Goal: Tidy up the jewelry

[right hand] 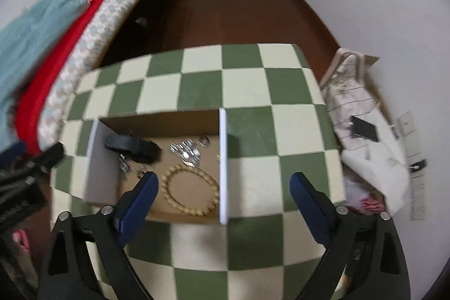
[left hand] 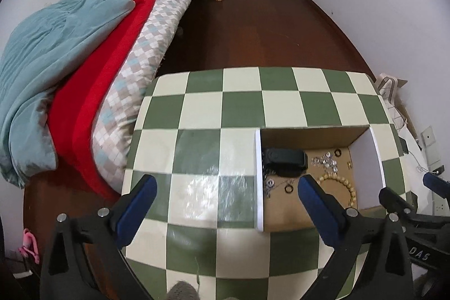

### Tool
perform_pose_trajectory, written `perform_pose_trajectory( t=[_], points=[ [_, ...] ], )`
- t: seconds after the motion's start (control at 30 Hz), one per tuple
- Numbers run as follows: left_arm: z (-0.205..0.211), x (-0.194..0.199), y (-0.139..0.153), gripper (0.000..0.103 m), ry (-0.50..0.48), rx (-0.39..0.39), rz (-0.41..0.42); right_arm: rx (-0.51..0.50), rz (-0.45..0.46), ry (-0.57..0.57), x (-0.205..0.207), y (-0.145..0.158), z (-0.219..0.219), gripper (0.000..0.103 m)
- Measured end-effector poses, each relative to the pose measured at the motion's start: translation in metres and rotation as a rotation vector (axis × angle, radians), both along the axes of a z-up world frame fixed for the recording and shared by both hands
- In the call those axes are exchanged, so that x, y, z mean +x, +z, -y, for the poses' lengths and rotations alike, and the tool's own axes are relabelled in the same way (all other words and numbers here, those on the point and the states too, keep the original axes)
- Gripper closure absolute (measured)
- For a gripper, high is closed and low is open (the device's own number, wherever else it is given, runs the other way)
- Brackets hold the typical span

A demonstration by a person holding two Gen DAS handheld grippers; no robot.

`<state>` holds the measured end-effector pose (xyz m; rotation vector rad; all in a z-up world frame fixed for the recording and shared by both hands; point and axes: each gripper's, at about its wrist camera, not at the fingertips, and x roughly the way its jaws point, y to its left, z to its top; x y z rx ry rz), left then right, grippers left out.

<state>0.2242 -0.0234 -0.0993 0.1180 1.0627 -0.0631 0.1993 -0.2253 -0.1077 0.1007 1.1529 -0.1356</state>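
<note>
Through my left wrist camera, my left hand-held gripper (left hand: 225, 196) hangs spread and empty over the checkered table (left hand: 242, 108). The cardboard box (left hand: 315, 135) sits toward the table's right edge, holding a beaded bracelet (left hand: 344, 183) and a black case (left hand: 284, 158).

Through my right wrist camera, my right hand-held gripper (right hand: 222, 191) is spread, empty, above the box's white right wall (right hand: 222, 165); the bracelet (right hand: 189, 193) lies just inside it, silver pieces (right hand: 187, 151) behind.
</note>
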Motion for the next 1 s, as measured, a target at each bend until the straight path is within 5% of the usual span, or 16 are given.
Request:
perform_pose_trajectory(
  t=[0.33, 1.0],
  points=[
    [-0.009, -0.037, 0.010, 0.000, 0.017, -0.015, 0.016, -0.055, 0.009, -0.024, -0.039, 0.005, -0.012, 0.000],
    [-0.016, -0.145, 0.115, 0.000, -0.033, -0.105, 0.207, -0.120, 0.231, -0.041, -0.142, 0.114, -0.021, 0.000]
  ],
)
